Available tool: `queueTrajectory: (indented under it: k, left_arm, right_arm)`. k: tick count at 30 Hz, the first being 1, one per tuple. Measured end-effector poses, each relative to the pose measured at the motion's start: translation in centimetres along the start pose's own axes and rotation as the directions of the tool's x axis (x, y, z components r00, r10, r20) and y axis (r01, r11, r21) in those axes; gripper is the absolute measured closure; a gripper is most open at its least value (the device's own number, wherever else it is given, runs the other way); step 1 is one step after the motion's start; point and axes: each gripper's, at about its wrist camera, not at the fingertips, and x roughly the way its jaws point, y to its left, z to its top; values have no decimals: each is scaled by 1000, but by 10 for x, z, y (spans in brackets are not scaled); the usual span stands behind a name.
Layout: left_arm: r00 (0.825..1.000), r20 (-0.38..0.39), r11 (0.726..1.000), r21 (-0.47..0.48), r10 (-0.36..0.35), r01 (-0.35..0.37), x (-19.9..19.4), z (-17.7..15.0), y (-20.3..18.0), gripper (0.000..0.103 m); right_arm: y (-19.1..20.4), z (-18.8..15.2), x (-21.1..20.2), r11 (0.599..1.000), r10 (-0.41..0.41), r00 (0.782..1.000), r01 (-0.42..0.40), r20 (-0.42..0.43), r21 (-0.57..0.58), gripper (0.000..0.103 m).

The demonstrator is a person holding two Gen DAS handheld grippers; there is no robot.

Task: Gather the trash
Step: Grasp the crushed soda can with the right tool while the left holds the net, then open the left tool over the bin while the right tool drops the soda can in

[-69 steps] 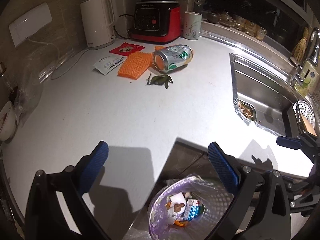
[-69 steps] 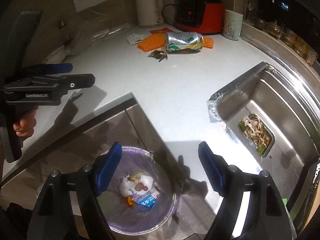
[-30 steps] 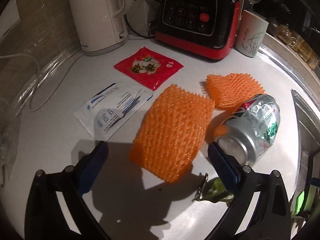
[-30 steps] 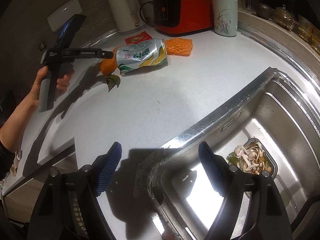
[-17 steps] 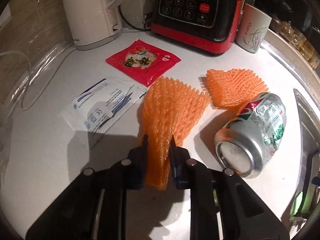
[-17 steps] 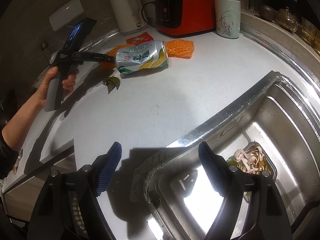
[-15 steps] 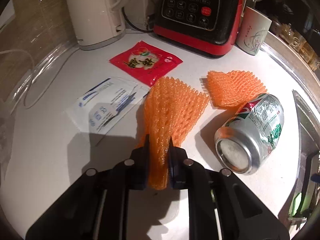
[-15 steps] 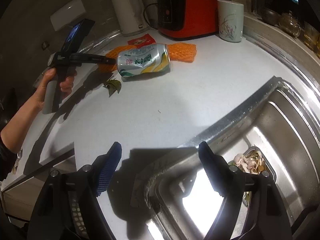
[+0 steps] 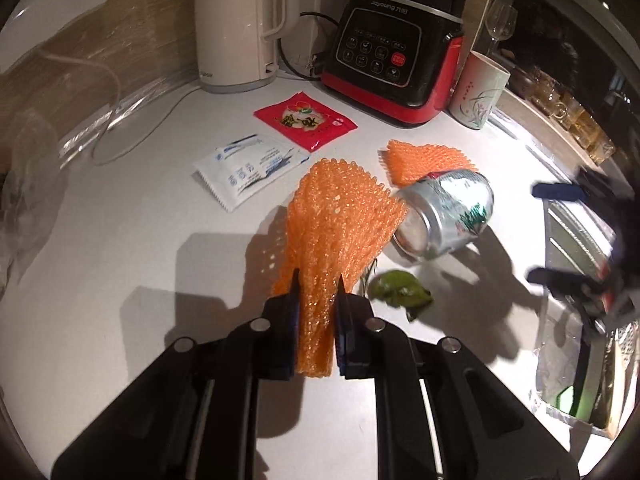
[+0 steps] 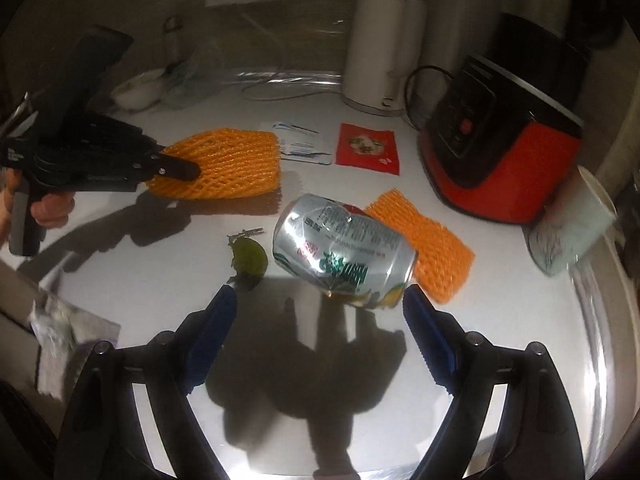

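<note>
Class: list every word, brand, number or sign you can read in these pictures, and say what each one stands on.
"Joyoung", with a short blurred model code after it: on the blender, above its buttons.
Blender button labels: too small to read.
Can: green Chinese characters and fine print, not legible.
Red packet: Chinese characters, too small.
White sachet: blue print and small symbols, too small.

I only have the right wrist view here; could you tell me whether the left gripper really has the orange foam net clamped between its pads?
Observer: Yes. In the left wrist view the left gripper is shut on the larger orange foam net, which bunches between the pads.
Operator: Thank you. Is anything written on the red and black appliance?
Observer: Its black panel carries the name Joyoung above rows of buttons.
Operator: And what lies beyond the cup?
Observer: A wine glass stands behind the cup.
</note>
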Motion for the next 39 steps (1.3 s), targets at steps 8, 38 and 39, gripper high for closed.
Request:
queueTrajectory:
  k: [8,38,39]
  left_arm:
    - [999,-21,995,-90,43,-45,-21,-23,4,90]
    - [1000,6,1000,9,-9,9,-92,-62,-21,90]
    - [1000,5,999,30,-24,24,-97,-69,-24,90]
  right_arm:
    - [-11,34,48,944,122,983,-158,-141,-290,18]
    - [34,-12,28,953,263,953,-281,-151,-116,43]
    - [40,-18,21,957,268,954,-280,-136,-77,43]
